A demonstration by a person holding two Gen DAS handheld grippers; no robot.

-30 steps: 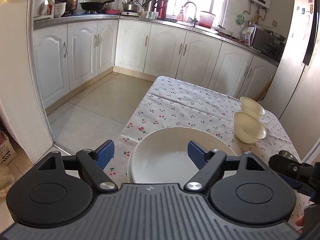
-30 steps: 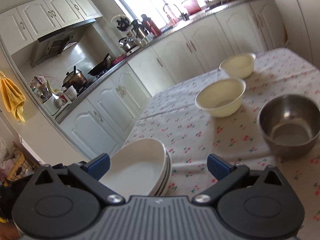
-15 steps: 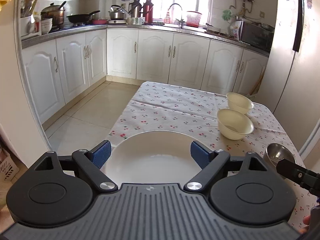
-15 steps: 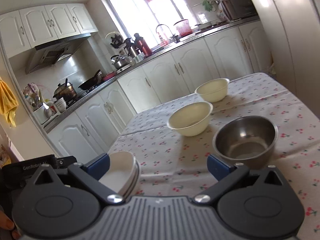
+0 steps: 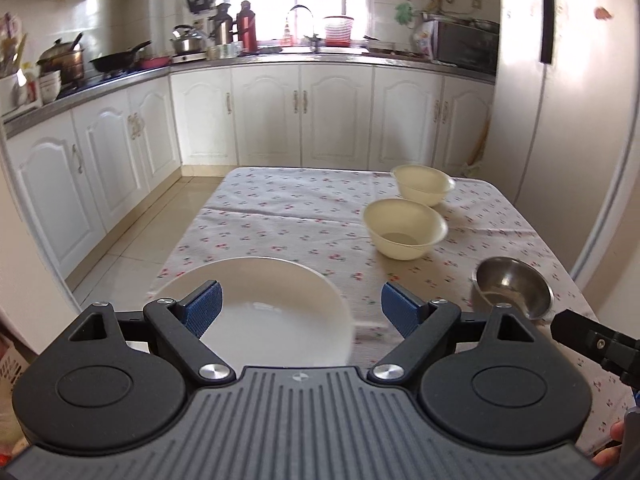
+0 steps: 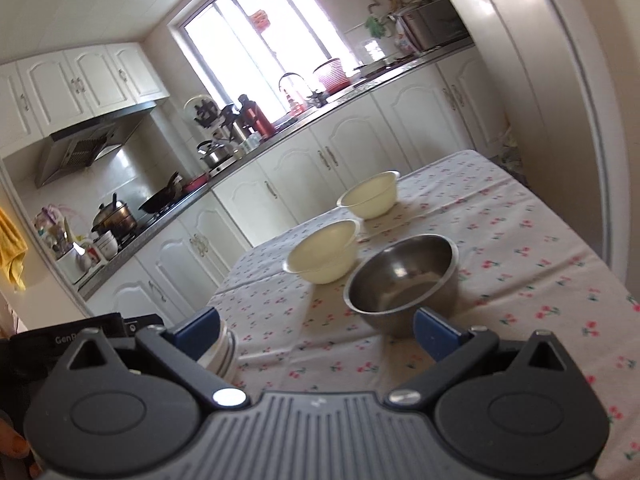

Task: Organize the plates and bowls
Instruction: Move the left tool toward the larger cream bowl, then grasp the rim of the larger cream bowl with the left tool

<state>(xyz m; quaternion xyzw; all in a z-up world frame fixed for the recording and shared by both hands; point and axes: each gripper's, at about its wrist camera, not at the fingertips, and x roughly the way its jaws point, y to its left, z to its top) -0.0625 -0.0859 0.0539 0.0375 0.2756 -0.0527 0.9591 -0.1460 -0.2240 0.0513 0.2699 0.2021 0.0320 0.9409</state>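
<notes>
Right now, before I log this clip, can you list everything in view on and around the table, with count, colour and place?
plates: a stack, count unclear, white, near left corner of the table.
cream bowls: two, pale yellow, right half of the table, one nearer, one at the far edge.
steel bowl: one, silver, near right side, in front of the cream bowls.
tablecloth: one, white with small red cherries, covers the table.
cabinets: white, along the far and left walls.
pots, pan and kettle: dark and steel, on the left counter.
left gripper: black with blue pads, open, above the plates.
right gripper: black with blue pads, open, before the steel bowl.
</notes>
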